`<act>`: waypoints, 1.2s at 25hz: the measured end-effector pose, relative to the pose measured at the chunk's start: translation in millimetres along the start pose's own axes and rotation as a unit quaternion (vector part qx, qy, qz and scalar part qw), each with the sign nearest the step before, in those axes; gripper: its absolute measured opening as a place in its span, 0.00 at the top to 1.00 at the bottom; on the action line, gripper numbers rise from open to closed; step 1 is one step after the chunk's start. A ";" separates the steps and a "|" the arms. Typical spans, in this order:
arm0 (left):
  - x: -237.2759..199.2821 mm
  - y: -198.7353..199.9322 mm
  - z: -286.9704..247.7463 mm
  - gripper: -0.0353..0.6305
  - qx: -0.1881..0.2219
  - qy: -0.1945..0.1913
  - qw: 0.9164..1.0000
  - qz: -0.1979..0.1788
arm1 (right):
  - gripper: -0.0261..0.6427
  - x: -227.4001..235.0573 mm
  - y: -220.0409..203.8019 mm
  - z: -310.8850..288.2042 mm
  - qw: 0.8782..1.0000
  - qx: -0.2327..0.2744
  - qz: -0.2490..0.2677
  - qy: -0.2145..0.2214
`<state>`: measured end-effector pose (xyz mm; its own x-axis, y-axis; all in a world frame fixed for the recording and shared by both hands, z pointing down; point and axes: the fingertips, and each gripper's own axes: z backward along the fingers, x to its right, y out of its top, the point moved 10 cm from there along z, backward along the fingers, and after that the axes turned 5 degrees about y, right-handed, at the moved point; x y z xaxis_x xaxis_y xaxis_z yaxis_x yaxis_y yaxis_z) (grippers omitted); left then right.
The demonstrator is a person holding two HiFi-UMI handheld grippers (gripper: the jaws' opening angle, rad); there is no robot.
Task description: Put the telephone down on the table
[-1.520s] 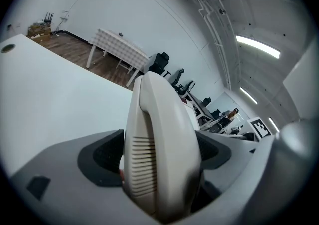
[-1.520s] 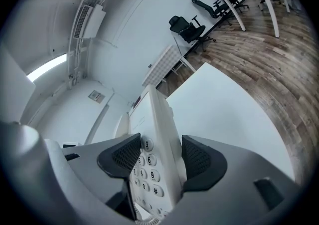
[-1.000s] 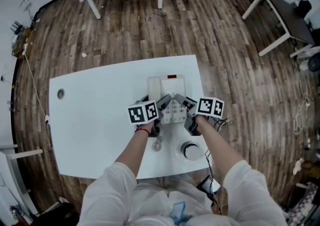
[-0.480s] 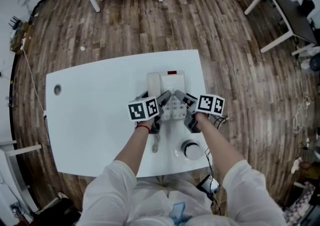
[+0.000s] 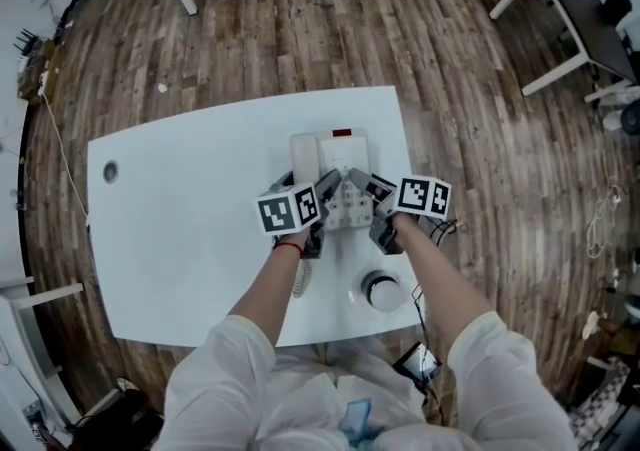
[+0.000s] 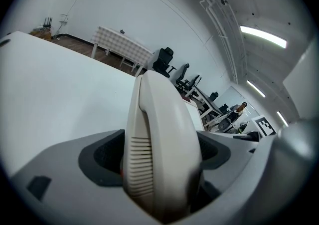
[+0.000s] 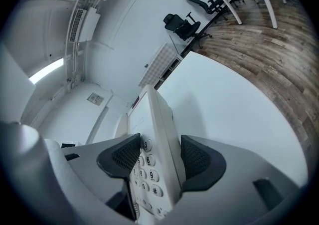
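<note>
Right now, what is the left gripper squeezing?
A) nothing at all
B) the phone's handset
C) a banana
B: its own view shows the cream handset pinched between the left gripper's dark pads.

The head view looks steeply down on the bench (image 5: 180, 239). Each gripper view sits low, close behind its jaws, facing across it; all share the telephone (image 6: 159, 144).

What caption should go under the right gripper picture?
Right gripper clamps the white telephone by its keypad side, table beyond.
</note>
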<state>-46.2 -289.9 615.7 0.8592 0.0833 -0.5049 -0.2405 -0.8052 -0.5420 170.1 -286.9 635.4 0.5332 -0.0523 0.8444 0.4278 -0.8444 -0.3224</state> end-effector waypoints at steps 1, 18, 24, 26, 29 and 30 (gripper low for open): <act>-0.3 0.0 -0.1 0.34 0.001 0.000 1.000 0.000 | 0.56 0.3 -0.2 -0.3 1.000 0.000 0.000 0.001; -1.7 -1.3 -3.0 0.34 0.000 -0.005 1.000 -0.001 | 0.56 3.7 -0.6 -0.3 1.000 0.006 -0.001 0.002; 2.5 -1.0 -2.8 0.34 0.006 0.009 1.000 -0.021 | 0.56 4.7 0.0 1.5 1.000 0.013 0.010 0.000; 4.3 -1.3 -0.9 0.34 0.010 0.019 0.999 -0.036 | 0.56 3.2 -1.3 1.2 1.000 0.014 0.022 -0.004; 7.0 -0.1 1.5 0.34 0.014 0.030 0.998 -0.048 | 0.56 -0.3 -0.6 1.3 0.999 0.011 0.045 -0.017; 7.7 0.9 2.5 0.34 0.016 0.035 0.998 -0.050 | 0.56 -1.9 0.4 1.7 0.998 0.009 0.055 -0.023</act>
<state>-40.9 -288.5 609.7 0.9089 0.1202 -0.3994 -0.1649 -0.7760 -0.6087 170.5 -286.3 633.0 0.6105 -0.1186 0.7831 0.3785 -0.8249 -0.4199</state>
